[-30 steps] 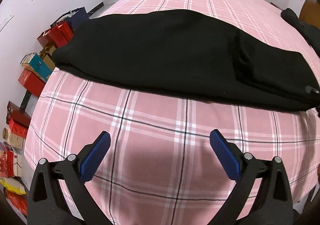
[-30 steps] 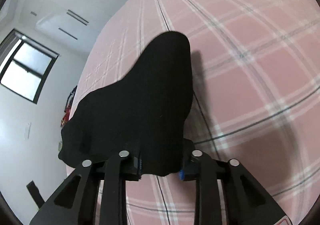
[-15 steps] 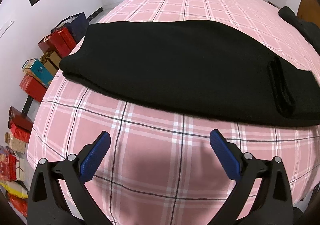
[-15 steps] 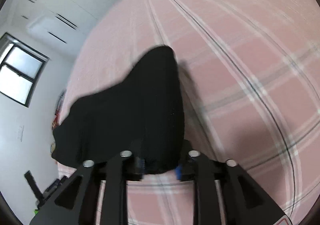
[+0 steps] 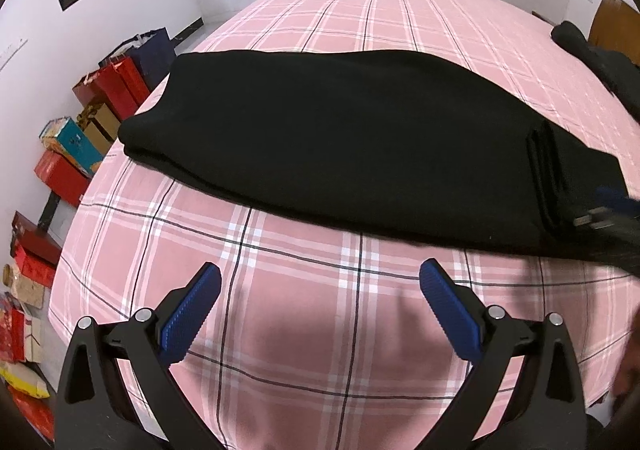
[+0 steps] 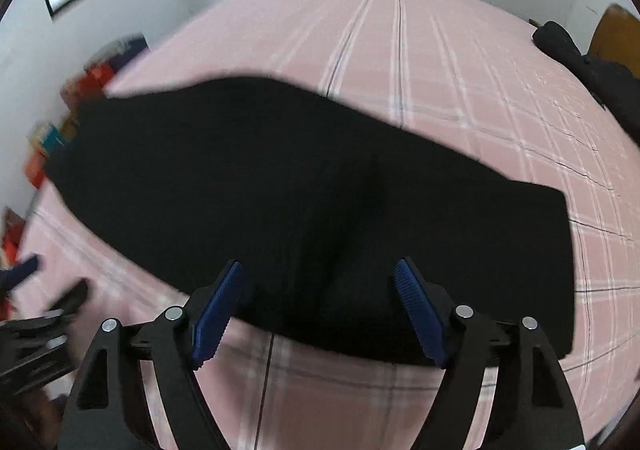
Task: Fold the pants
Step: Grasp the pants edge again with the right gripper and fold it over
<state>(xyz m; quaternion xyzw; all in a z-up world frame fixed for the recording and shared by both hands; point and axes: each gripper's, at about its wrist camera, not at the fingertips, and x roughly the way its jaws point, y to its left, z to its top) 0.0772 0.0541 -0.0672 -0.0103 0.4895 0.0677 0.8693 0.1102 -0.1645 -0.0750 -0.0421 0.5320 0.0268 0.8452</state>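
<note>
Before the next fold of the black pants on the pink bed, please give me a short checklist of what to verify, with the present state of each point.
1. Left gripper open and holding nothing: ok.
2. Right gripper open, fingers free of cloth: ok.
3. Black folded pants lie flat on the pink plaid bedsheet: ok.
4. Folded-over end lined up with the layer below: cannot tell, black on black.
5. Pants clear of the other dark garment by the wooden headboard: ok.
6. Right wrist view sharp enough to aim a grasp: not ok, blurred.
</note>
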